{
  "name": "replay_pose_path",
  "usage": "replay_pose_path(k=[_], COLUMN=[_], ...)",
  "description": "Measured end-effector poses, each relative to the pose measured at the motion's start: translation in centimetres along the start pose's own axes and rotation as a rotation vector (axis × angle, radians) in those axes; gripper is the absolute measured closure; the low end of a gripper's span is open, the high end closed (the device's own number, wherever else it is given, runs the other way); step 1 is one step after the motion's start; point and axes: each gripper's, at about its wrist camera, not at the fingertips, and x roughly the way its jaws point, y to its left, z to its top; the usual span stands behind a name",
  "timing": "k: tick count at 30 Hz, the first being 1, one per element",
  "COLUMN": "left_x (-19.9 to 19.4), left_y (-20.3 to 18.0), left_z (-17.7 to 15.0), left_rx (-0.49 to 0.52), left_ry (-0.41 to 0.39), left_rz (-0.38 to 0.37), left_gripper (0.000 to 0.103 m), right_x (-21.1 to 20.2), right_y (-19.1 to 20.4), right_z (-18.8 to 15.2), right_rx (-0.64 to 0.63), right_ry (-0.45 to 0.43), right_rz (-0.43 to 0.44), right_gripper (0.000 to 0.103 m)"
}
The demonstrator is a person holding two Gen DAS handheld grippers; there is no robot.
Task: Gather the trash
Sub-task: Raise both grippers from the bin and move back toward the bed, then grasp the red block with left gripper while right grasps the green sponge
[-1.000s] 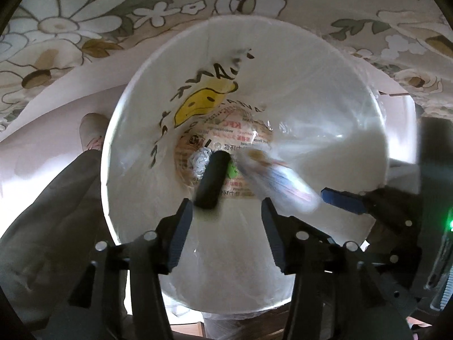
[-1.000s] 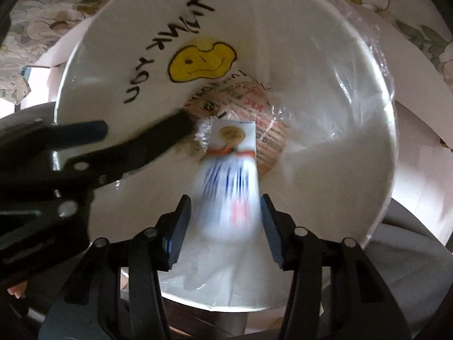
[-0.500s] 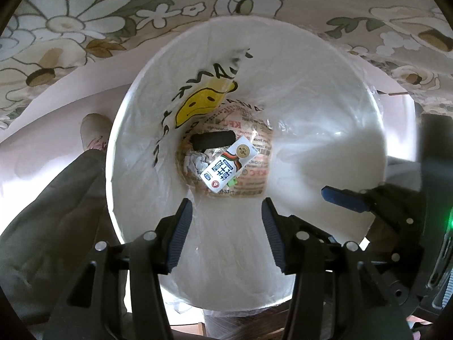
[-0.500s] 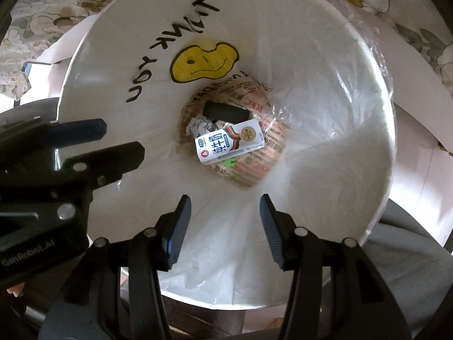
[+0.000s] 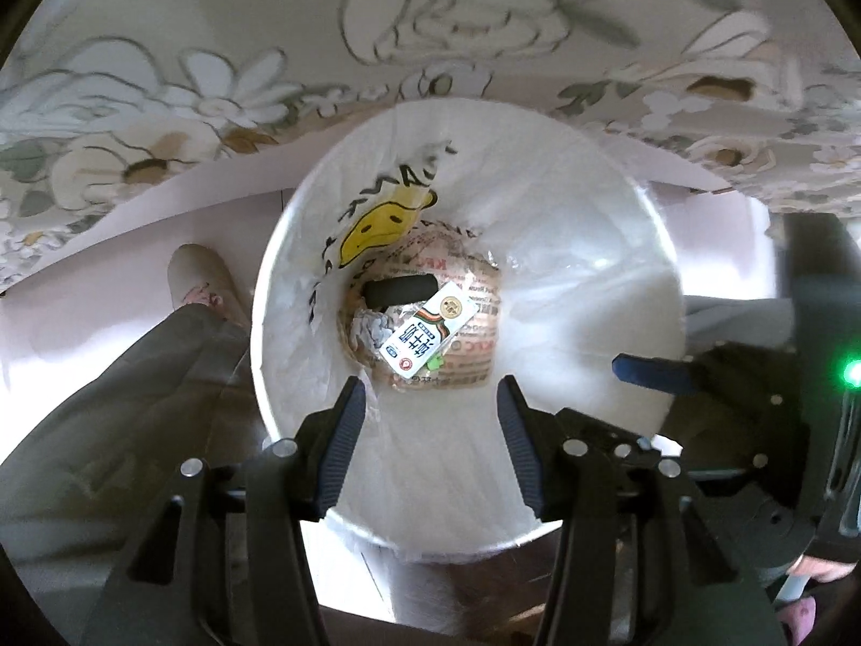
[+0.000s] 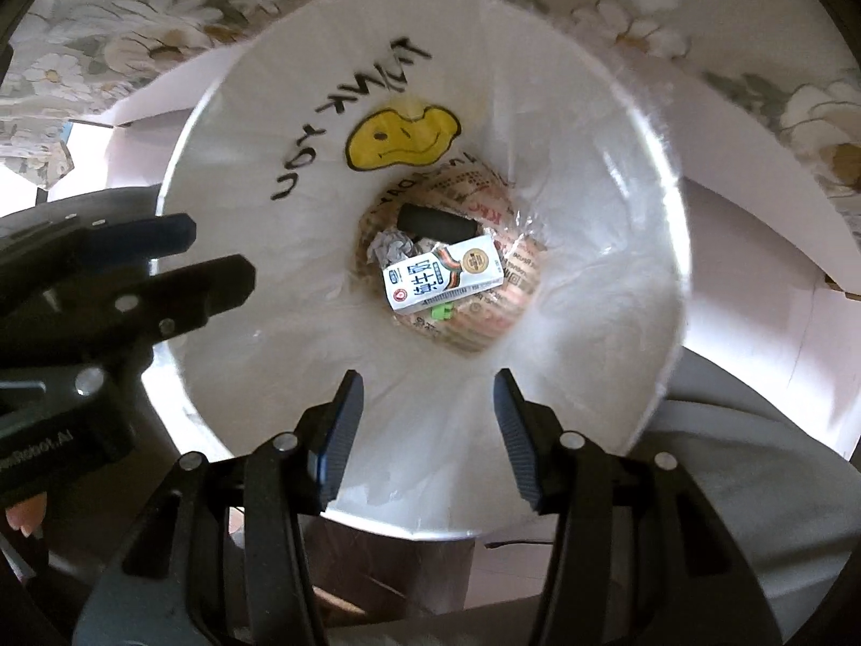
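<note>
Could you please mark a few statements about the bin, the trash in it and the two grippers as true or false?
1. The milk carton lies at the bottom of the white bin. True.
2. The right gripper is shut on the carton. False: it is open and holds nothing, above the bin.
3. A black cylindrical object lies beside the carton. True.
4. The bag lining the bin shows a red heart. False: it shows a yellow smiley face.
5. The left gripper is open and empty. True.
6. The bin holds no crumpled foil. False: a crumpled foil ball lies next to the carton.
</note>
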Motion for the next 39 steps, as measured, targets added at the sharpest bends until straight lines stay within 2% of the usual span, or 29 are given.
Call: replay_pose_path(k=[4,13,19,21,24,31,34,39], left_x=[-3.9,-14.2,-22.3,-24.9,-28.1,-32.7,-33.9,-35.0], left_y=[0.0,-0.7,-0.6,-0.6,-0.2,0.1,0.4,1.2], left_z=[-0.5,-1.0,0.4,1.2,2.8,7.5,10.0,15.0], left_rx=[0.030,0.143,0.160,0.158,0.134,0.093,0.058,-0.011], left_ry=[-0.066,-0.245,-0.382,-0.423,-0.465,-0.531,-0.540,-0.537], left_rz=[-0.002,0.057,0.085,0.109,0.138,0.154,0.142,0.109], left_gripper=[0.050,0.049,0.037,0.030,0.025,0.022,0.022,0.022], right_x=[-2.6,-12.4,-20.0,-22.9,-26.0,-32.3,-33.7,-34.9], right_y=[0.4,1.6,2.1,2.5,2.8,3.8,4.5,5.1], right_z=[-0.8,-2.6,-2.9,-2.8,-2.5,0.1,2.1,5.8], right_rx=[-0.026,-0.143,-0.179,-0.200,-0.226,-0.286,-0.319,-0.358], right_ry=[-0.042,-0.208,-0.347,-0.415,-0.487,-0.633,-0.678,-0.711], right_rz=[-0.011,-0.041,-0.032,-0.037,-0.049,-0.043,-0.072,-0.068], right_gripper=[0.051,0.051,0.049,0.040,0.035,0.035,0.035,0.035])
